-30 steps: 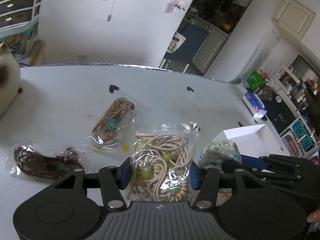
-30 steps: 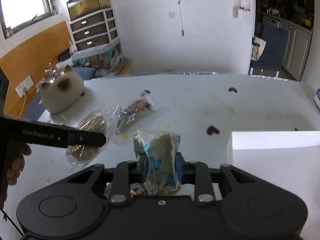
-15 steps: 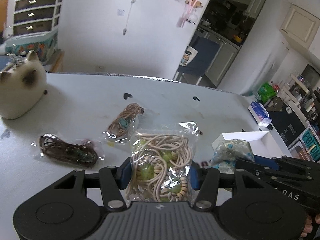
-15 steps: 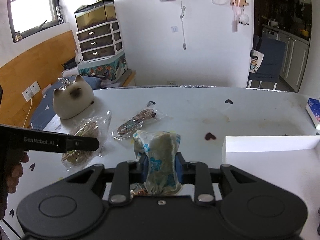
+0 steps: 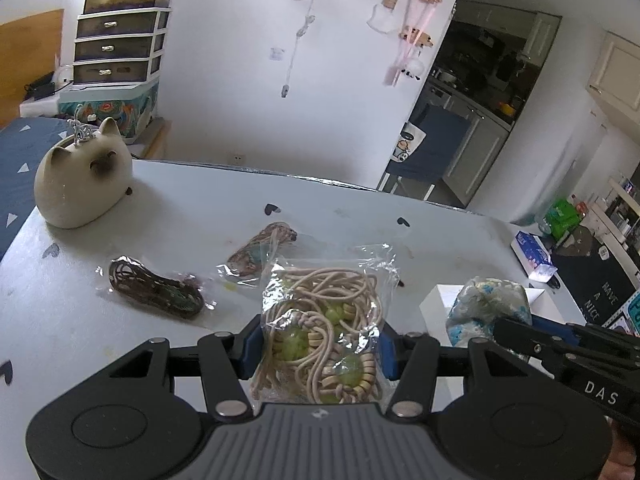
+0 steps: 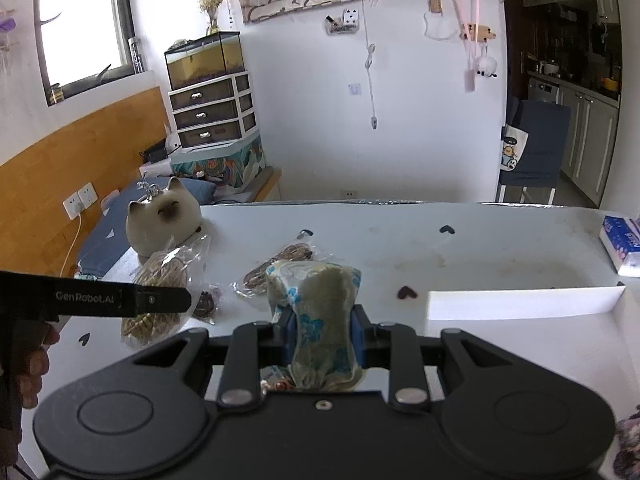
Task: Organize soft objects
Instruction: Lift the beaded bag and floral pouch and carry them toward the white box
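My left gripper (image 5: pixel 318 346) is shut on a clear bag of beige cord with green beads (image 5: pixel 324 320) and holds it above the white table (image 5: pixel 160 208). My right gripper (image 6: pixel 322 334) is shut on a bag with a blue flower print (image 6: pixel 320 312), also held above the table; this bag shows in the left wrist view (image 5: pixel 486 312). A bag of dark brown cord (image 5: pixel 156 292) and a bag of brown cord (image 5: pixel 260 250) lie on the table beyond my left gripper. A white box (image 6: pixel 520 304) stands to the right.
A cream cat figure (image 5: pixel 82 184) sits at the table's far left corner. A tissue pack (image 6: pixel 622 244) lies at the far right edge. Small dark heart marks (image 5: pixel 273 209) dot the table. A chair (image 6: pixel 534 148) stands behind the table.
Both grippers have risen and tilted up with their bags still held; more of the room and the cat figure now shows.
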`<action>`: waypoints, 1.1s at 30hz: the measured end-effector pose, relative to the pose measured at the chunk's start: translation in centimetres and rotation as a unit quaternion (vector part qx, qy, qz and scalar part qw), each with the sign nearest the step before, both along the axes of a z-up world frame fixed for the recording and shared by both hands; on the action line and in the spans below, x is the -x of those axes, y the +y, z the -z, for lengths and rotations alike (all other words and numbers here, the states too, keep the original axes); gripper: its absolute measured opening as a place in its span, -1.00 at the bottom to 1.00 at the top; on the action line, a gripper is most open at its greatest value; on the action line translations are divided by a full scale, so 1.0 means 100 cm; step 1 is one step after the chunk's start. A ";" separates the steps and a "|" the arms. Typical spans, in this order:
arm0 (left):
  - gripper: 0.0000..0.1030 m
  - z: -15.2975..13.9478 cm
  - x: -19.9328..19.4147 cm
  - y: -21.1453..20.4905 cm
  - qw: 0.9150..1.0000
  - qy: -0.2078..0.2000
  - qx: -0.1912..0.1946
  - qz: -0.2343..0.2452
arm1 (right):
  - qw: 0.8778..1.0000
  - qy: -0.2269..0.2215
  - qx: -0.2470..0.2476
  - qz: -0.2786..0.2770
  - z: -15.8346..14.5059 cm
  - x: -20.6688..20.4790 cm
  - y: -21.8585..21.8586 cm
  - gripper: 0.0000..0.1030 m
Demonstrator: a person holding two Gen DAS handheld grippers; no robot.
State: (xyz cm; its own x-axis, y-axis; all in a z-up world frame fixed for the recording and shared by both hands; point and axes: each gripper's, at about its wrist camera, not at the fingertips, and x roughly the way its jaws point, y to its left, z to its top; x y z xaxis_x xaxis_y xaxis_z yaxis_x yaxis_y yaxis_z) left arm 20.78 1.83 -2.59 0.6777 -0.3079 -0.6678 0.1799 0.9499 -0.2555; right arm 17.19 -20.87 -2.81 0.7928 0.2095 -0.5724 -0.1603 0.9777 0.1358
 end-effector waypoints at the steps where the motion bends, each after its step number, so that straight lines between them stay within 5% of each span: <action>1: 0.07 -0.001 0.003 -0.005 1.000 -0.001 0.000 -0.003 | 1.000 0.000 0.000 -0.001 -0.001 0.001 -0.007 -0.45; 21: 0.07 -0.004 0.039 -0.152 0.999 0.003 0.023 -0.038 | 1.000 0.004 0.001 -0.019 -0.002 0.022 -0.152 -0.45; 33: 0.07 0.026 0.046 -0.237 0.996 0.057 0.065 -0.010 | 0.999 0.037 -0.007 -0.003 0.021 0.031 -0.230 -0.45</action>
